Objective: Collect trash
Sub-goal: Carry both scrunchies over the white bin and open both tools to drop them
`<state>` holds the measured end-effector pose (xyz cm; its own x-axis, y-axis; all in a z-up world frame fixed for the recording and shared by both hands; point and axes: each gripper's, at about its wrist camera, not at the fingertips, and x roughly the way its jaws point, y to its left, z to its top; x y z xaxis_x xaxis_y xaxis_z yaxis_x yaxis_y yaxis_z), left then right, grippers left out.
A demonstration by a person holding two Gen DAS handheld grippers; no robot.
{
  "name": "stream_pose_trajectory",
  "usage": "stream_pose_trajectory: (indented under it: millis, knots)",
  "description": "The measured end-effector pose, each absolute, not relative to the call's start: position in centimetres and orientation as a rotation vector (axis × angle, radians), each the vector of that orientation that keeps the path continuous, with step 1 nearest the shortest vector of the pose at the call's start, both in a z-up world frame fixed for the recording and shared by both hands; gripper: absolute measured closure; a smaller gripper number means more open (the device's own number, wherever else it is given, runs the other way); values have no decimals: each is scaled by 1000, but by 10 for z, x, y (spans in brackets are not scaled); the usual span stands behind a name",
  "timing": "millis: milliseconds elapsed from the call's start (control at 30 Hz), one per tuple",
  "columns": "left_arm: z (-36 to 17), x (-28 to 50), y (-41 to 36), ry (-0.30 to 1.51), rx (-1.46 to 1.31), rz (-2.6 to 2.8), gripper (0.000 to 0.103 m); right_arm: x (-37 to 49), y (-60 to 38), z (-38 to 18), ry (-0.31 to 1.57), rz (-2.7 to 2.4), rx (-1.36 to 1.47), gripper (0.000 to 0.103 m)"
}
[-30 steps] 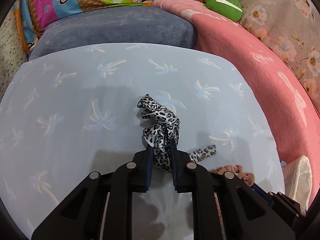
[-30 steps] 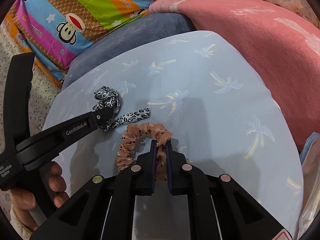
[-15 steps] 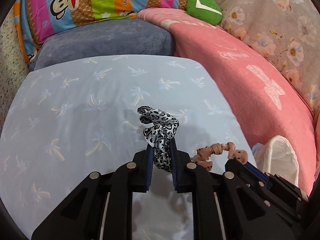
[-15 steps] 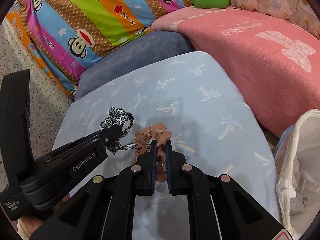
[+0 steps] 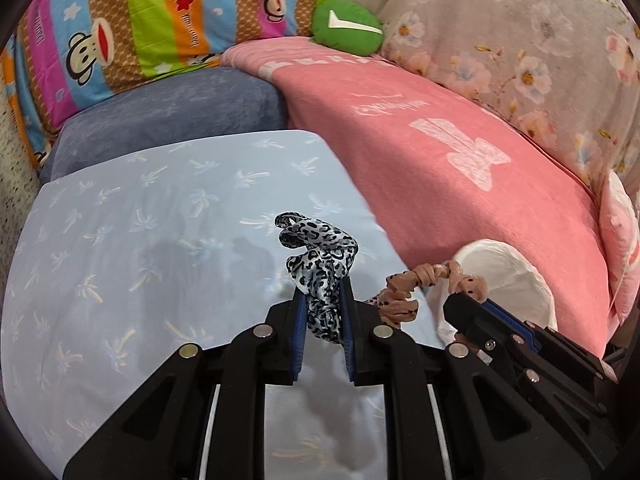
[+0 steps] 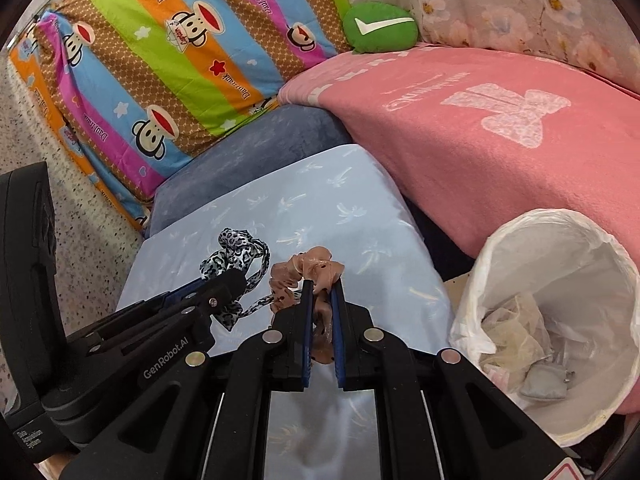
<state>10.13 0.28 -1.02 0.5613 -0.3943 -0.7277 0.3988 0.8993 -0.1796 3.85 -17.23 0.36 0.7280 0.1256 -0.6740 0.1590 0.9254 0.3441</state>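
Note:
My left gripper [image 5: 322, 292] is shut on a grey leopard-print scrunchie [image 5: 320, 256] and holds it above the light blue palm-print sheet [image 5: 140, 248]. My right gripper [image 6: 320, 294] is shut on a tan spotted scrunchie [image 6: 308, 270], also lifted off the sheet. In the left wrist view the tan scrunchie [image 5: 408, 288] and the right gripper show at lower right. In the right wrist view the leopard scrunchie [image 6: 236, 252] and left gripper show at left. A white-lined trash bin [image 6: 560, 320] with crumpled trash inside stands to the right, below the grippers.
A pink blanket [image 6: 500, 140] lies right of the sheet, behind the bin. A grey-blue cushion [image 5: 168, 116] and a striped monkey-print pillow [image 6: 180, 60] lie at the back. A green plush [image 6: 380, 28] sits by the floral fabric [image 5: 520, 40].
Both grippers have lifted their scrunchies off the sheet and moved back and to the right. The trash bin has come into fuller view.

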Motion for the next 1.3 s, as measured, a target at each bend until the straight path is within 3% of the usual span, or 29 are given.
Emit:
stream_pose_trajectory:
  millis: [1300]
  knots:
    - [6, 31, -133, 836, 172, -722, 85, -65, -312, 20, 644, -263, 515, 94]
